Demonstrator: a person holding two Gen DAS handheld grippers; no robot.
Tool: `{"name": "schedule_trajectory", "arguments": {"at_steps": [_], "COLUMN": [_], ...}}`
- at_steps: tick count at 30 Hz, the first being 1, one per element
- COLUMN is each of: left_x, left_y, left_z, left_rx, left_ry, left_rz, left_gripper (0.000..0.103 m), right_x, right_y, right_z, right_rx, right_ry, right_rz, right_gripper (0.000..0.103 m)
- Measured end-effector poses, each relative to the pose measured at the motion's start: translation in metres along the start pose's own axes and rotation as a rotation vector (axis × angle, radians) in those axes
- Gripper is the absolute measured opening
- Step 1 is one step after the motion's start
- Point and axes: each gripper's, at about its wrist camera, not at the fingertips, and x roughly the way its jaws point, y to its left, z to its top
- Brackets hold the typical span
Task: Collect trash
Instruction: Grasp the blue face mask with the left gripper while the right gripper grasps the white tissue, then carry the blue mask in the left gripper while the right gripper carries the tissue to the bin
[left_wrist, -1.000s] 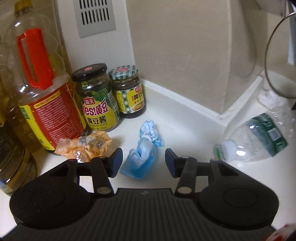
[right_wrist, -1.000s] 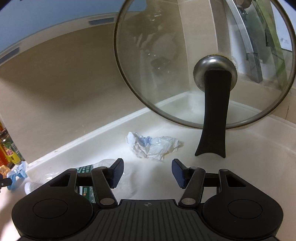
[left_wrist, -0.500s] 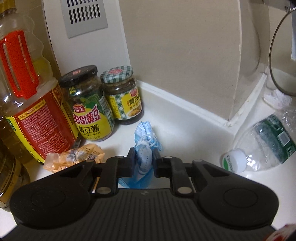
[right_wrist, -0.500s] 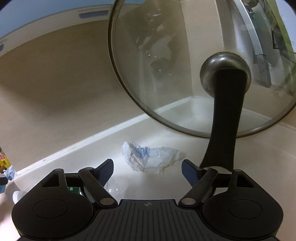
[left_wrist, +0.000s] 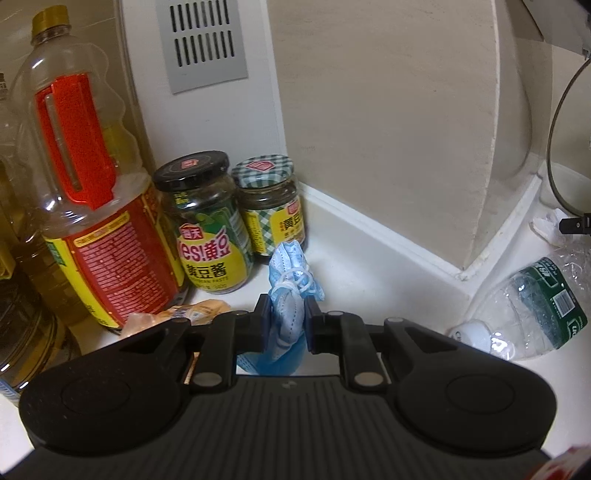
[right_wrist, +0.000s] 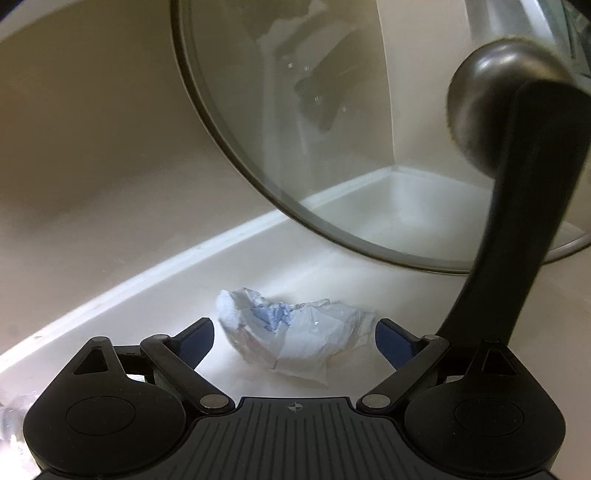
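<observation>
Blue mask (left_wrist: 286, 295): your left gripper (left_wrist: 284, 325) squeezes it, just in front of the jars (left_wrist: 207, 221).
Crumpled wrapper (right_wrist: 295, 332): only your right camera shows it between your right gripper (right_wrist: 294, 338), whose jaws have just been opening wide, not touching.

— Where's the face mask (left_wrist: 287, 295)?
— Between the left gripper (left_wrist: 284, 325) pads, pinched, in front of two jars (left_wrist: 236, 221). An oil bottle (left_wrist: 88, 206) stands left of them, a wrapper (left_wrist: 199, 309) at its foot.
— And to the right?
— A plastic bottle (left_wrist: 535, 302) lies on its side on the counter (left_wrist: 369, 266). By the right gripper (right_wrist: 294, 338), a crumpled tissue (right_wrist: 295, 332) sits between the spread pads, and a lid (right_wrist: 332, 129) leans behind it.
</observation>
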Motion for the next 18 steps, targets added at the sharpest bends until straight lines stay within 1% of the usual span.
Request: {"name": "schedule_trajectory", "arguments": {"at_steps": [3, 4, 5, 6, 7, 8, 10, 11, 12, 13, 18], "left_x": [-0.001, -0.002, -0.002, -0.003, -0.003, -0.003, -0.005, -0.006, -0.006, -0.007, -0.013], "left_y": [0.003, 0.004, 0.004, 0.005, 0.005, 0.005, 0.004, 0.004, 0.002, 0.001, -0.002], "left_z": [0.000, -0.001, -0.001, -0.002, -0.002, -0.002, -0.002, -0.002, -0.002, -0.003, -0.002], "left_rx": [-0.006, -0.008, -0.006, -0.005, -0.004, -0.005, -0.007, -0.007, -0.006, -0.003, 0.000], "left_ry": [0.005, 0.006, 0.006, 0.007, 0.008, 0.010, 0.011, 0.011, 0.012, 0.013, 0.010], "left_rz": [0.009, 0.011, 0.013, 0.016, 0.016, 0.017, 0.017, 0.016, 0.014, 0.013, 0.010], "left_gripper": [0.017, 0.017, 0.017, 0.017, 0.017, 0.017, 0.017, 0.017, 0.017, 0.017, 0.017], "right_x": [0.008, 0.007, 0.009, 0.010, 0.010, 0.010, 0.008, 0.007, 0.006, 0.005, 0.003], "right_y": [0.001, 0.002, 0.003, 0.005, 0.005, 0.005, 0.007, 0.008, 0.008, 0.009, 0.010], "right_z": [0.001, 0.000, -0.001, -0.001, -0.001, 0.000, -0.001, -0.001, -0.001, 0.000, 0.000], "right_rx": [-0.014, -0.028, -0.047, -0.060, -0.064, -0.065, -0.084, -0.099, -0.110, -0.120, -0.133], "right_ry": [0.005, 0.004, 0.004, 0.008, 0.016, 0.015, 0.004, -0.002, -0.006, -0.008, -0.012], "right_rz": [-0.001, -0.014, -0.017, -0.016, -0.016, -0.013, -0.016, -0.021, -0.020, -0.019, -0.023], "right_gripper": [0.092, 0.085, 0.079, 0.066, 0.061, 0.060, 0.047, 0.044, 0.036, 0.031, 0.023]}}
